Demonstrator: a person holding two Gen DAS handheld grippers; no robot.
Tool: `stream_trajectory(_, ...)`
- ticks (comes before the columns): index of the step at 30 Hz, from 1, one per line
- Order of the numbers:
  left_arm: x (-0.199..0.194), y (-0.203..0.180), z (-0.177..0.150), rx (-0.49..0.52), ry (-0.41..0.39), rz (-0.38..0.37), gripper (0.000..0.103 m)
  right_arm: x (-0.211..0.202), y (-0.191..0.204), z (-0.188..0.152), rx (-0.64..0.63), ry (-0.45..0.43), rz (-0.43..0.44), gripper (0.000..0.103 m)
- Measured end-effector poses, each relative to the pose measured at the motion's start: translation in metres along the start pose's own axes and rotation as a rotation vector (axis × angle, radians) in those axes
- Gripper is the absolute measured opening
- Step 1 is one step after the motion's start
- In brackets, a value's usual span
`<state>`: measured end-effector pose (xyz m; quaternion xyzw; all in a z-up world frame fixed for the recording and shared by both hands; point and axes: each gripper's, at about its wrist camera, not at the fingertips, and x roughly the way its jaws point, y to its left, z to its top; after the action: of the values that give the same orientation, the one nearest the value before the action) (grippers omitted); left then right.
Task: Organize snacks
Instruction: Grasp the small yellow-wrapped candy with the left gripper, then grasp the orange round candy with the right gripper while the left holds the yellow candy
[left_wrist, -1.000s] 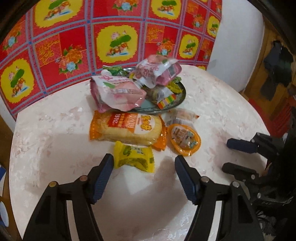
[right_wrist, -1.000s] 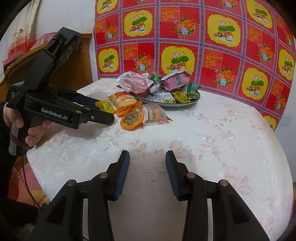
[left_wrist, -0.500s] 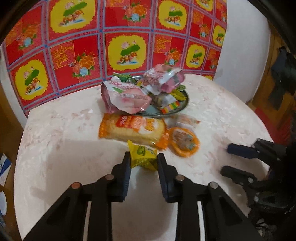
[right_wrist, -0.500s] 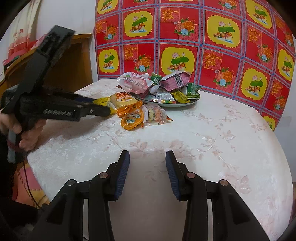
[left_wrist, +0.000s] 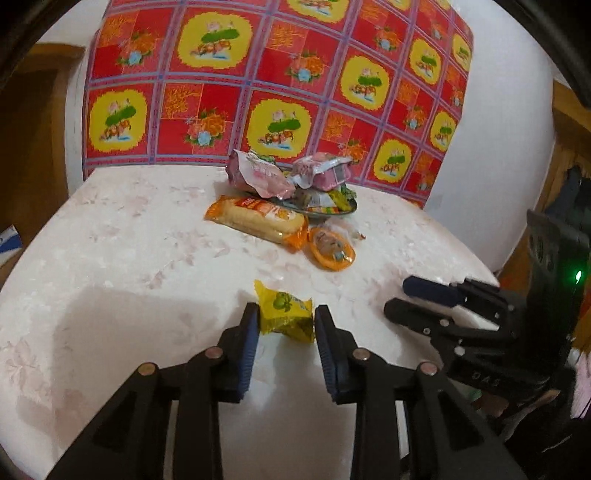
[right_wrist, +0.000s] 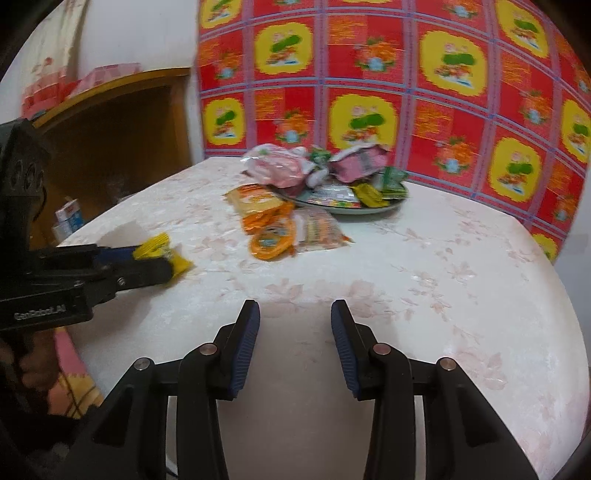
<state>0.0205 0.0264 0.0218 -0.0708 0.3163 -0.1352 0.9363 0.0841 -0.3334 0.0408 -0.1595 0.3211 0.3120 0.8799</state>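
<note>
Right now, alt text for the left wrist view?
The left gripper is shut on a small yellow snack packet over a pale round table. Beyond lie more snacks beside a heaped plate; the open right gripper waits at right.

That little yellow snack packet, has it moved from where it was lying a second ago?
Yes. The yellow packet, gripped in the left tongs, has been pulled away from the long orange packet, toward the table's near edge.
</note>
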Motion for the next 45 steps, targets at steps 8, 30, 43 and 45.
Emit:
stream_trajectory(8,-0.006,0.01,-0.001,-0.022,-0.048,0.025,0.031,0.002,0.013,0.025,-0.104,0.015,0.004,0.042)
stream_trajectory(30,-0.005,0.019,-0.001,-0.023,-0.035,0.01,0.03,0.05,0.021,0.065,-0.172,0.159,0.048,0.03)
stream_trajectory(43,0.005,-0.023,-0.003,0.082,0.012,-0.084,0.03,-0.023,-0.012,0.004,-0.048,0.107,0.056,0.034)
stream_trajectory(45,0.008,-0.03,-0.002,0.094,0.018,-0.07,0.03,-0.027,-0.021,0.002,-0.02,0.098,0.05,0.034)
